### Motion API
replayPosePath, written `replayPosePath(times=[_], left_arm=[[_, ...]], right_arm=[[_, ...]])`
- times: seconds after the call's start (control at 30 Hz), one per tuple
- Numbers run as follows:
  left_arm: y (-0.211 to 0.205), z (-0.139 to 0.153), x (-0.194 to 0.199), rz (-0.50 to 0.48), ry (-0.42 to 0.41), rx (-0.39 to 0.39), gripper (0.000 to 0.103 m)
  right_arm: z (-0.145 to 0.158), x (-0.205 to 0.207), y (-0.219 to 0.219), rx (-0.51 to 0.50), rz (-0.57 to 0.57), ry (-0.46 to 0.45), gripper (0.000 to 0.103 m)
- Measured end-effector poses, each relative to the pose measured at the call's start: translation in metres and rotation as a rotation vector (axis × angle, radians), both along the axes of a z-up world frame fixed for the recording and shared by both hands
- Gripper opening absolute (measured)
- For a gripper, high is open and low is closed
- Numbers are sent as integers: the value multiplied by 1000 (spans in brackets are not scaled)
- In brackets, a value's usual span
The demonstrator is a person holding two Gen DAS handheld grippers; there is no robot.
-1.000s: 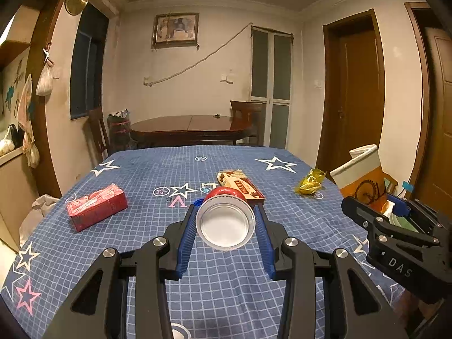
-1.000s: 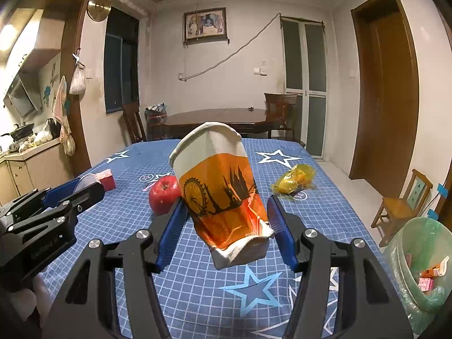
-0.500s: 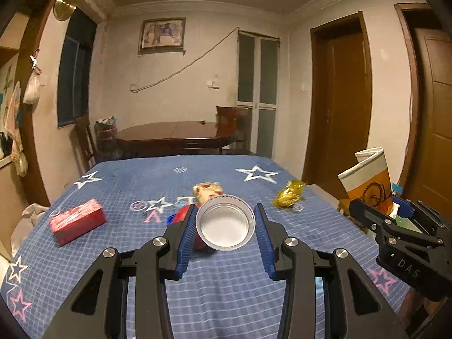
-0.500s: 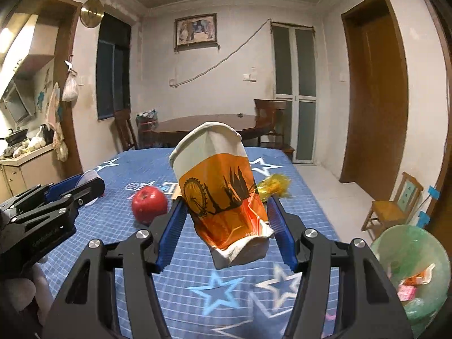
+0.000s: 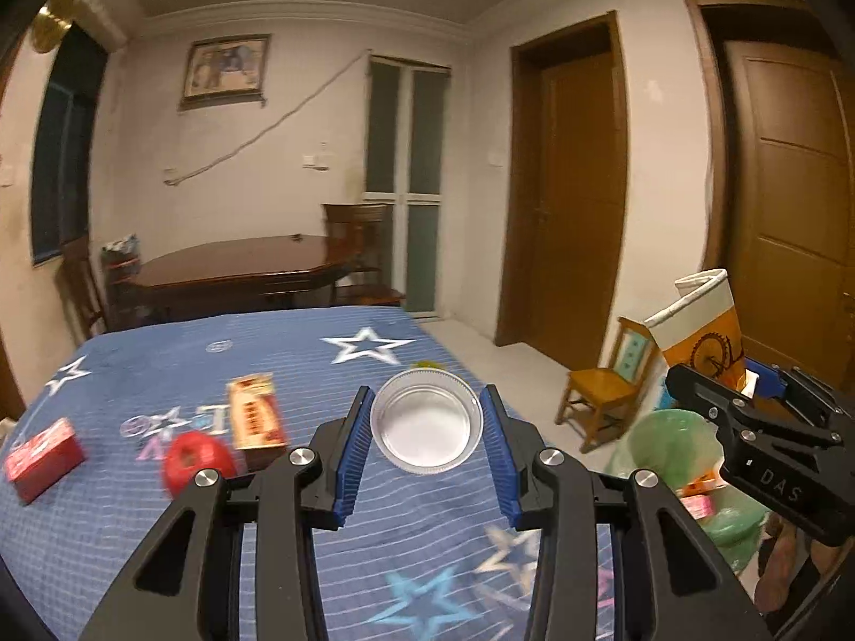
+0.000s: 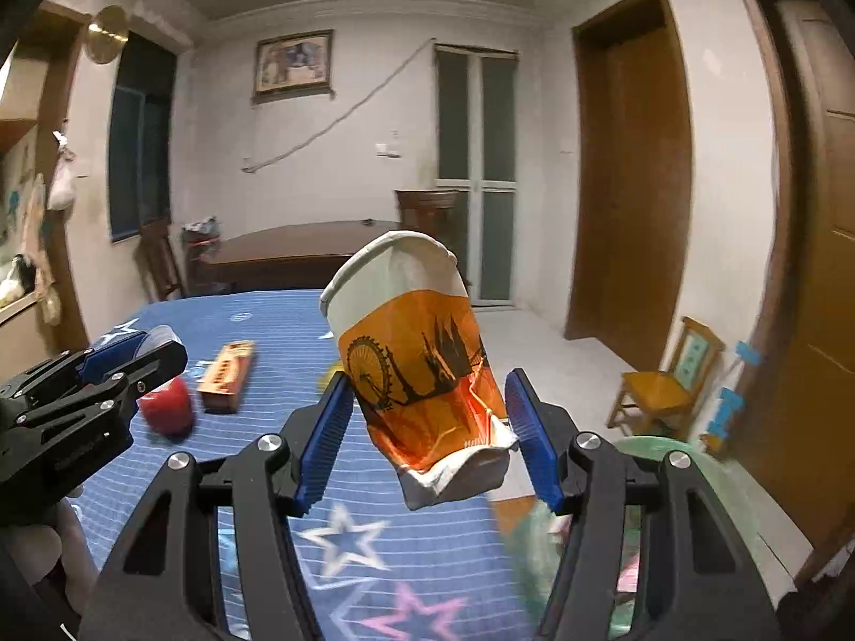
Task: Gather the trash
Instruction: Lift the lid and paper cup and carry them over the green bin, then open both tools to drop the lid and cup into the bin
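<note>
Left gripper [image 5: 426,443] pinches a clear, round plastic lid [image 5: 426,421] by its rim, above the blue star-print bench [image 5: 299,358]. Right gripper [image 6: 427,435] clamps a crumpled paper cup [image 6: 414,368]: white rim, orange band, black skyline print, base crushed. Green-bagged bin [image 5: 676,446] sits on the floor beside the bench.

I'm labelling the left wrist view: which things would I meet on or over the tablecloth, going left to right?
Red box → red apple → snack box → clear lid in the left gripper → green bin → paper cup.
</note>
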State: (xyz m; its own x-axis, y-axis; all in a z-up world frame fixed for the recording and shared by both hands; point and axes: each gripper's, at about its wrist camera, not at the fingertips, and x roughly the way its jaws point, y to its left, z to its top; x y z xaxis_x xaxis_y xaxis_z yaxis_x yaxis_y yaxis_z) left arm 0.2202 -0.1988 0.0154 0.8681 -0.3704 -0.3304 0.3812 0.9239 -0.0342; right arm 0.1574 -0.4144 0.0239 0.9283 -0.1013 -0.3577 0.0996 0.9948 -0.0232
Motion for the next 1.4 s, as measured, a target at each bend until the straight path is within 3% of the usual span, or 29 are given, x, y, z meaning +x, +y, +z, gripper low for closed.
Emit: replayPosePath(times=[0.47, 0.8, 1.1, 1.4], left_arm=[[-155, -10, 17, -265, 71, 51, 42], [-256, -54, 30, -397, 182, 130, 42], [-296, -101, 56, -427, 268, 198, 42], [-308, -117, 60, -429, 289, 211, 42]], right_arm=[[-9, -14, -106, 30, -179, 99, 57], [-48, -7, -172, 125, -238, 241, 57], [-79, 3, -200, 171, -245, 340, 57], [-84, 4, -209, 182, -244, 364, 57]])
